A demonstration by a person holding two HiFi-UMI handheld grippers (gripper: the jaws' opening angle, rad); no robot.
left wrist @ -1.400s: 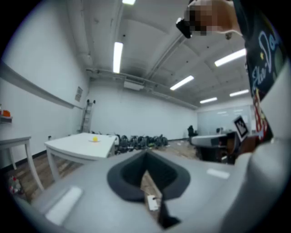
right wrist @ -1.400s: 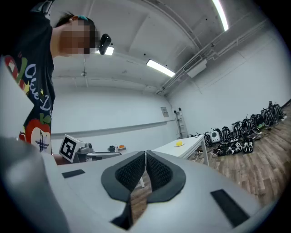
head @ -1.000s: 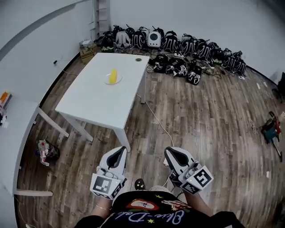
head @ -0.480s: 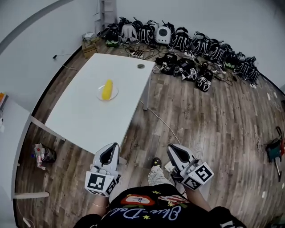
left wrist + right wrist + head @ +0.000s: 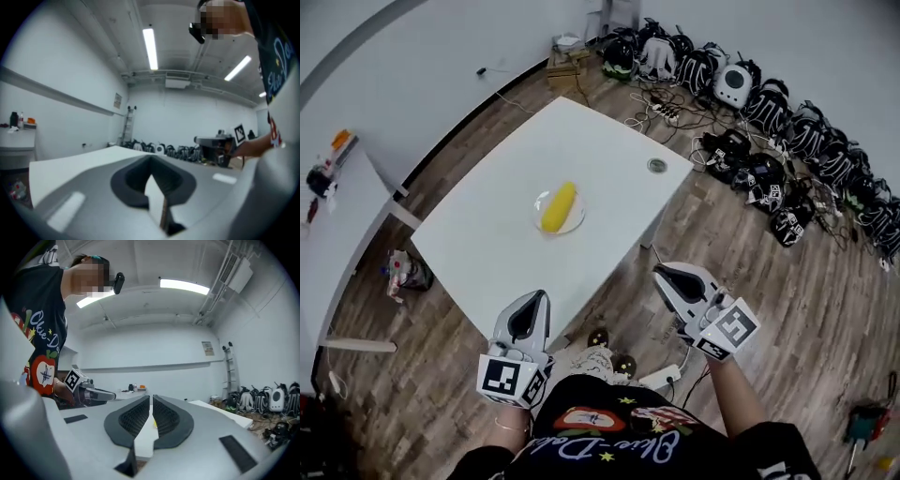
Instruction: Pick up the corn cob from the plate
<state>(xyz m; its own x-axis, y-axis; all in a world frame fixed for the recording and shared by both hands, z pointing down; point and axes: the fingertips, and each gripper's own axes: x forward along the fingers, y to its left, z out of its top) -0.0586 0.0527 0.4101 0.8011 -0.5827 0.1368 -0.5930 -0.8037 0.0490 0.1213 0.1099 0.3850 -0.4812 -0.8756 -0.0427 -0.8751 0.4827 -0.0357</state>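
Observation:
A yellow corn cob (image 5: 560, 205) lies on a small clear plate (image 5: 540, 217) near the middle of the white table (image 5: 487, 244). Both grippers are held out in front of the person, short of the plate. My left gripper (image 5: 532, 298) is at the table's near edge, jaws together and empty. My right gripper (image 5: 662, 273) hovers over the floor just off the table's near right corner, shut with nothing in it. In the left gripper view the jaws (image 5: 150, 161) point along the tabletop. The right gripper view shows its closed jaws (image 5: 151, 400) and the left gripper (image 5: 89, 392) beyond.
A second white table (image 5: 337, 234) with bottles stands at the left. Black backpacks (image 5: 769, 103) line the far wall. A bag (image 5: 405, 272) lies on the wooden floor under the table's left side. A grommet (image 5: 656, 166) sits near the table's far right edge, a power strip (image 5: 664, 379) by my feet.
The person has walked up to the table, so the plate and corn are much nearer. Both grippers came forward with them and stayed shut.

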